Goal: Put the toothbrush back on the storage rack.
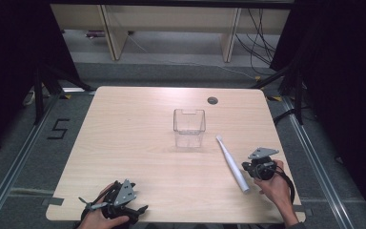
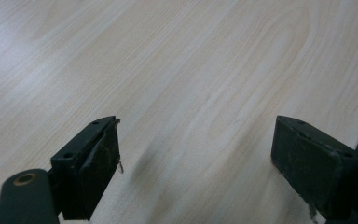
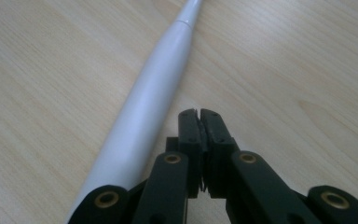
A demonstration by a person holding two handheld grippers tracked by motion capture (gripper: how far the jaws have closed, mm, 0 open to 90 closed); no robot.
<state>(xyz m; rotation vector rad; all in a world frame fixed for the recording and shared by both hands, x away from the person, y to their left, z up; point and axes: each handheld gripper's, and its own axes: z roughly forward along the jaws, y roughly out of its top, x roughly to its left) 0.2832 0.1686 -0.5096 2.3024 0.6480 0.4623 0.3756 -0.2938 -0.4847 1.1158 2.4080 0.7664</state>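
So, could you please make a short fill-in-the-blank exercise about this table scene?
1. The white electric toothbrush lies flat on the ____.
2. The jaws of the right tool are ____, beside the toothbrush.
3. The jaws of the left tool are ____, with nothing between them.
4. The clear container stands ____ near the table's middle.

Missing words: table; shut; open; upright

Black two-jawed tools (image 3: 200, 114) with brass-coloured pivot rivets, grey triangular top plates, trailing black cables.
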